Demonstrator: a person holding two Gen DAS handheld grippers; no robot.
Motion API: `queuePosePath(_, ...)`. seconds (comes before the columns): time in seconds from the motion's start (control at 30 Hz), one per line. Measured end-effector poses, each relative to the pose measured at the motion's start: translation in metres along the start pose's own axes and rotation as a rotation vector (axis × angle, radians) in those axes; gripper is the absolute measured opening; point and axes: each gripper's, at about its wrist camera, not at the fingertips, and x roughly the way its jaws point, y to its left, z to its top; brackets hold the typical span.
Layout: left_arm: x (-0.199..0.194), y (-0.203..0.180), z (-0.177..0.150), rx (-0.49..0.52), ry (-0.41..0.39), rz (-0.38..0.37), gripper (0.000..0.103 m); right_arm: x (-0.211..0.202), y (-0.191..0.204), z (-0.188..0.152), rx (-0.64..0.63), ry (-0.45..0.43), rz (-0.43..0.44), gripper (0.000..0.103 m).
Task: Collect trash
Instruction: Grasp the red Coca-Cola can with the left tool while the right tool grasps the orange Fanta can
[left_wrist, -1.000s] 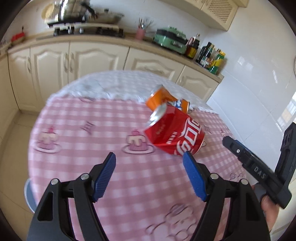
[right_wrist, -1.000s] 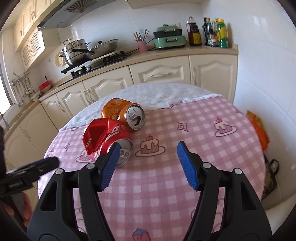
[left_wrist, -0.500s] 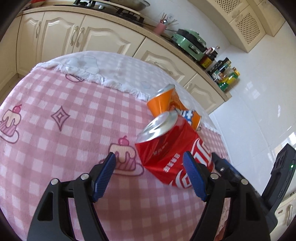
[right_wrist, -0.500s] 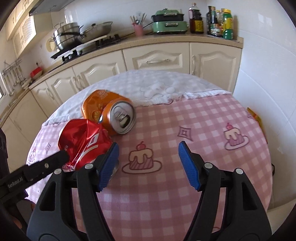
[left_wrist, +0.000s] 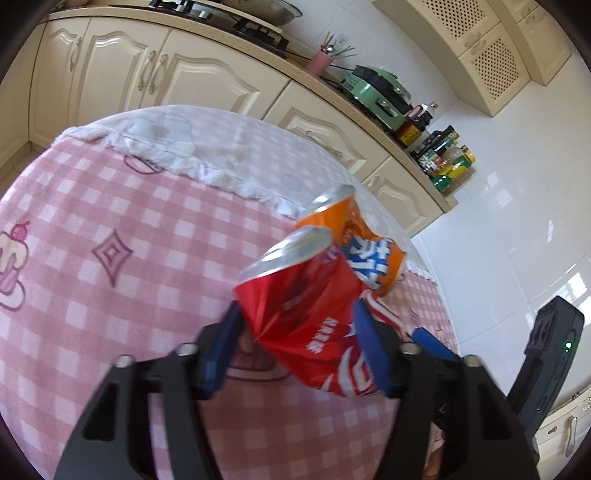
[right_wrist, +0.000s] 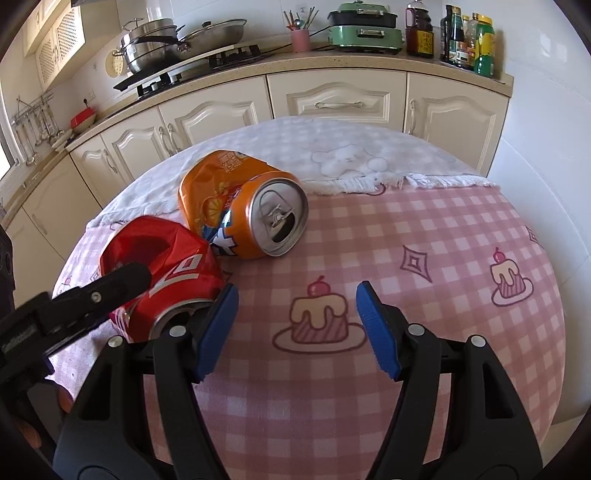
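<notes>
- Left gripper (left_wrist: 295, 347): jaws have just been closing around the red can (left_wrist: 306, 325); both blue pads lie against its crumpled sides, so it reads as pinching the can.
- Right gripper (right_wrist: 297, 326): jaws spread, nothing between them; below the gap lies only tablecloth (right_wrist: 424, 295) with a cake print. Its left pad stands just beside the red can's open end.
- Red can: dented, folded in at the middle, lying on its side on the cloth near the table edge; silver top rim faces the right gripper. Whether it has left the cloth cannot be told.
- Orange can (right_wrist: 240, 206): also crushed, lying on its side, touching the red can on the far side; pull-tab end open and turned toward the right gripper.
- Cloth: pink check with cake and diamond motifs; a white fringed cloth (right_wrist: 332, 147) covers the far part of the table.
- Beyond: cream cabinets (right_wrist: 332, 99), counter with pots, a green appliance and bottles.
- Progress, as judged: early. One can is being gripped, none is put away; no bin shows in either view. Left to do: lift the red can, take the orange one, carry both off.
</notes>
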Motion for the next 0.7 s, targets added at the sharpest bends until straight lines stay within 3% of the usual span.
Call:
queuePosePath(0.1,-0.004,0.008,0.004,-0.014,-0.008,-0.005,0.035,0.001,0.004,0.001,-0.015,-0.002,-0.01,0.066)
queuePosePath(0.23,-0.022,0.012,0.011,0.012,-0.075,0.022,0.033,0.003,0.01,0.002,-0.025,0.015,0.026,0.066)
queuePosePath(0.33,-0.041,0.016,0.016,0.02,-0.143,0.044,0.032,-0.004,0.011,0.009,-0.018,-0.024,-0.004,0.066)
queuePosePath(0.5,-0.068,0.007,0.024,0.115,-0.299,0.227,0.032,0.0,0.004,0.036,0.099,-0.036,0.042,0.066)
queuePosePath(0.57,-0.073,0.008,0.026,0.123,-0.317,0.249,0.032,0.013,0.002,0.044,0.164,-0.009,0.072,0.066)
queuePosePath(0.7,-0.083,0.006,0.027,0.163,-0.354,0.302,0.032,0.031,0.005,0.052,0.235,-0.003,0.053,0.066)
